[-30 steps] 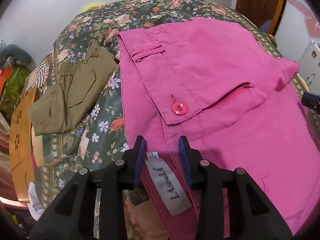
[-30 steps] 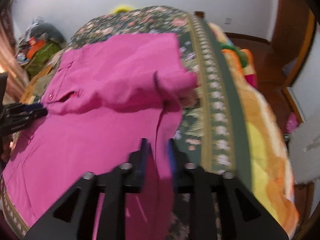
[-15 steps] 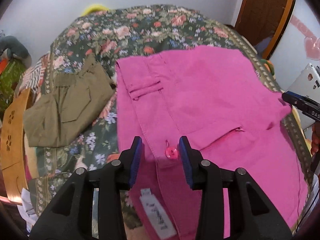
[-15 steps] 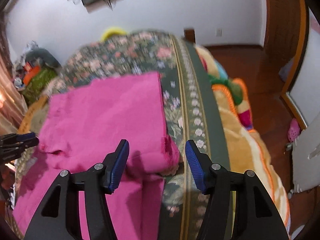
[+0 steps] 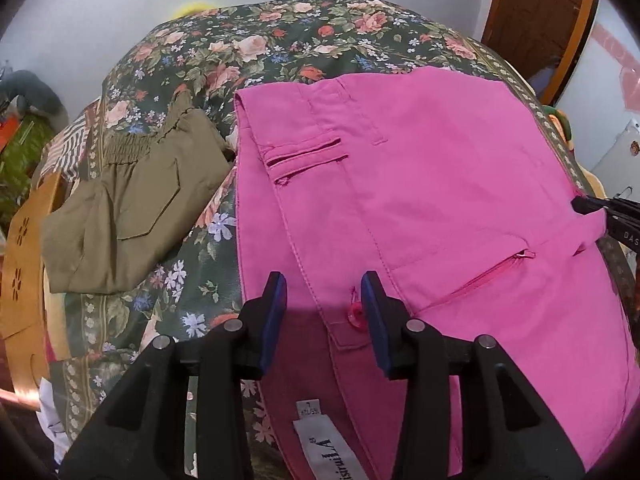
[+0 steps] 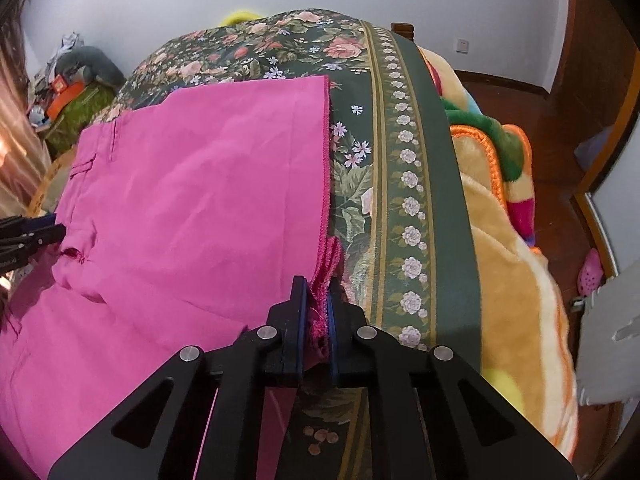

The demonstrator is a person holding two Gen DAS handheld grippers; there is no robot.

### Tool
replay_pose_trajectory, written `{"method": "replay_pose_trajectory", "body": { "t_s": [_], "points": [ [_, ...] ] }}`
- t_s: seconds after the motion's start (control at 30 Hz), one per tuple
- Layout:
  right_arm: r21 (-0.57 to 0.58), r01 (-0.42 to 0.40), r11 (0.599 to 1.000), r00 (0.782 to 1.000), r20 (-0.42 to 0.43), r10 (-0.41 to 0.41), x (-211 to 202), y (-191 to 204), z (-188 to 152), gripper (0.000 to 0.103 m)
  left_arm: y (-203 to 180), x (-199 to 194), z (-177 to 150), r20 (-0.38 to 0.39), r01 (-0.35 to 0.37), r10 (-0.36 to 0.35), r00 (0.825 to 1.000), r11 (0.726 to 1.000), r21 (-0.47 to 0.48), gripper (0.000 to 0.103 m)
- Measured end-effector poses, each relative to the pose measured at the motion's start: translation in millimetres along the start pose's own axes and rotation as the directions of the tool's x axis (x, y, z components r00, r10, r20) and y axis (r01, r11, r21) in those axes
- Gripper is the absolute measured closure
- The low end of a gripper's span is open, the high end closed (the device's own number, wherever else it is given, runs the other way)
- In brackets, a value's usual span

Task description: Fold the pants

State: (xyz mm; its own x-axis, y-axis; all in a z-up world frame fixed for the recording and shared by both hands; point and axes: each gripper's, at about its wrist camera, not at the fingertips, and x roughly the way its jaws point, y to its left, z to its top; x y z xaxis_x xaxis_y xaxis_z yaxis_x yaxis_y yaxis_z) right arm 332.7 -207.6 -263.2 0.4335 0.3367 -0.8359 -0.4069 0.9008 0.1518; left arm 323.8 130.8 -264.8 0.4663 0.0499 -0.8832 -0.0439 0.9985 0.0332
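Observation:
Pink pants (image 5: 420, 200) lie folded on a floral bedspread; they fill the left of the right wrist view (image 6: 192, 208). My left gripper (image 5: 323, 304) is open and empty, hovering over the waistband near a pink button (image 5: 355, 315) and a white label (image 5: 328, 448). My right gripper (image 6: 317, 308) is shut on the frayed hem corner of the pants at their right edge. The right gripper's tip (image 5: 600, 210) shows at the far right of the left wrist view; the left gripper's tip (image 6: 36, 236) shows at the left of the right wrist view.
Folded olive-green pants (image 5: 132, 204) lie left of the pink pants. The floral bedspread (image 6: 404, 168) has a green border band on the right, then a yellow and orange blanket (image 6: 516, 264). A wooden chair (image 5: 24, 264) stands at the left bed edge.
My right gripper was open half a second ago and has now shut on the hem corner. My left gripper has drawn back toward the waistband, still open. The folded layer lies flatter.

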Motion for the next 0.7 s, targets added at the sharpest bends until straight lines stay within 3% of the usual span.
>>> {"method": "replay_pose_trajectory", "body": {
  "t_s": [0.1,0.17,0.23,0.27,0.4,0.53,0.7],
  "points": [
    [0.01,0.006,1.0,1.0,-0.013,-0.006,-15,-4,1,0.093,6,-7,0,-0.01,-0.006,0.006,1.0,1.0,-0.014,0.061],
    [0.036,-0.031,0.999,0.999,-0.02,0.032,-28,-8,-4,0.085,4,-14,-3,-0.004,-0.005,0.005,1.0,1.0,0.006,0.061],
    [0.047,-0.047,0.998,0.999,0.016,0.046,-45,-8,-9,0.064,0,-22,-9,0.011,-0.009,0.008,1.0,0.999,0.04,0.06],
    [0.045,-0.05,0.998,0.998,0.052,0.047,-57,-7,-12,0.061,-3,-27,-12,0.017,-0.011,0.01,1.0,0.999,0.052,0.06],
    [0.015,-0.101,0.995,0.99,0.101,0.099,-76,4,-11,0.06,-11,-38,-20,0.034,-0.006,0.004,0.999,0.998,0.059,0.059],
    [-0.047,-0.127,0.991,0.987,0.097,0.131,-69,21,-7,0.06,-14,-35,-17,0.039,-0.015,0.013,0.999,0.999,0.049,0.057],
    [-0.05,-0.102,0.994,0.995,0.014,0.102,-30,26,-9,0.06,-4,-15,-14,0.001,-0.032,0.032,0.999,0.999,0.0,0.055]
  ]
}}
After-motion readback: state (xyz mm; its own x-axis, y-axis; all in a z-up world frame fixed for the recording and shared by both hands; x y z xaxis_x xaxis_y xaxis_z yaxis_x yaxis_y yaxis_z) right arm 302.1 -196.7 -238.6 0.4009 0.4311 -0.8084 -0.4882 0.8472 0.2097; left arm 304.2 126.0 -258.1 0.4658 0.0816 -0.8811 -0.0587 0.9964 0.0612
